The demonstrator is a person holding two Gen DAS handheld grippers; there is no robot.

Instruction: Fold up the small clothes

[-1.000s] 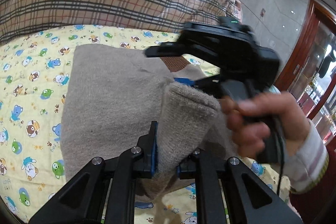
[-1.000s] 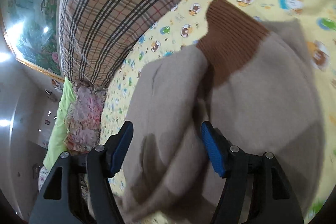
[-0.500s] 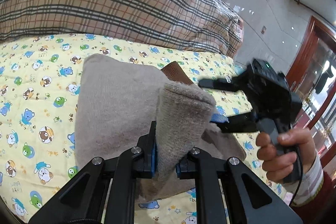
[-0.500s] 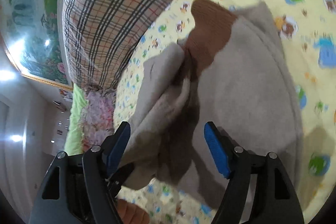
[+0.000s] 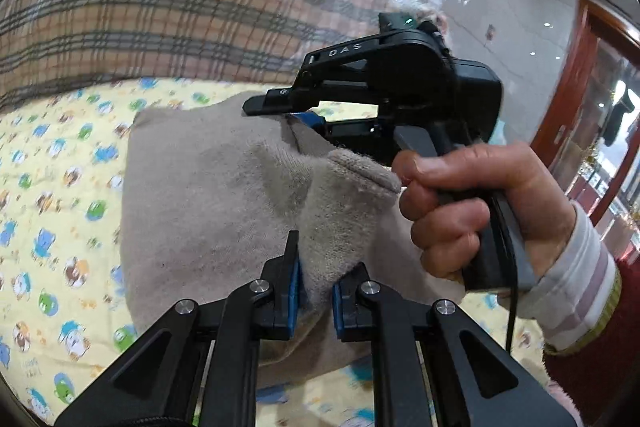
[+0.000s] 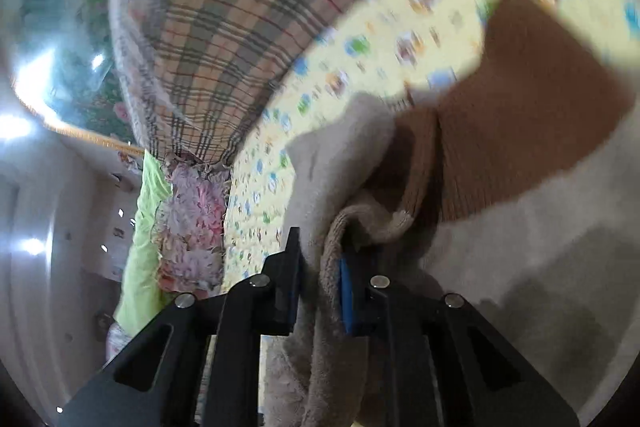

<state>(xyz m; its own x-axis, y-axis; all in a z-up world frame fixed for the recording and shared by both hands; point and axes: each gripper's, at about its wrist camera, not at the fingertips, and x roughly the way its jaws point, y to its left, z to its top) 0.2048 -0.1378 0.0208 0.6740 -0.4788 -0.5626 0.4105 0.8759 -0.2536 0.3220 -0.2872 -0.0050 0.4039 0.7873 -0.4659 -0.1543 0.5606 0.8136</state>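
Note:
A small beige knit garment (image 5: 208, 211) with a brown ribbed band (image 6: 532, 131) lies on a yellow cartoon-print sheet (image 5: 52, 195). My left gripper (image 5: 316, 291) is shut on a raised fold of the beige cloth. My right gripper (image 6: 320, 283) is shut on a bunched edge of the same garment beside the brown band. In the left wrist view the right gripper (image 5: 296, 111) comes in from the right, held by a hand (image 5: 472, 203), with its tips on the cloth's far fold.
A large plaid quilt (image 5: 168, 11) is piled along the back of the bed, also showing in the right wrist view (image 6: 224, 39). A floral pillow (image 6: 192, 223) and green cloth lie beyond. A wooden door frame (image 5: 576, 87) stands at right.
My right gripper was open above the garment; it has moved in and shut on a bunched edge. My left gripper has kept its hold on the fold.

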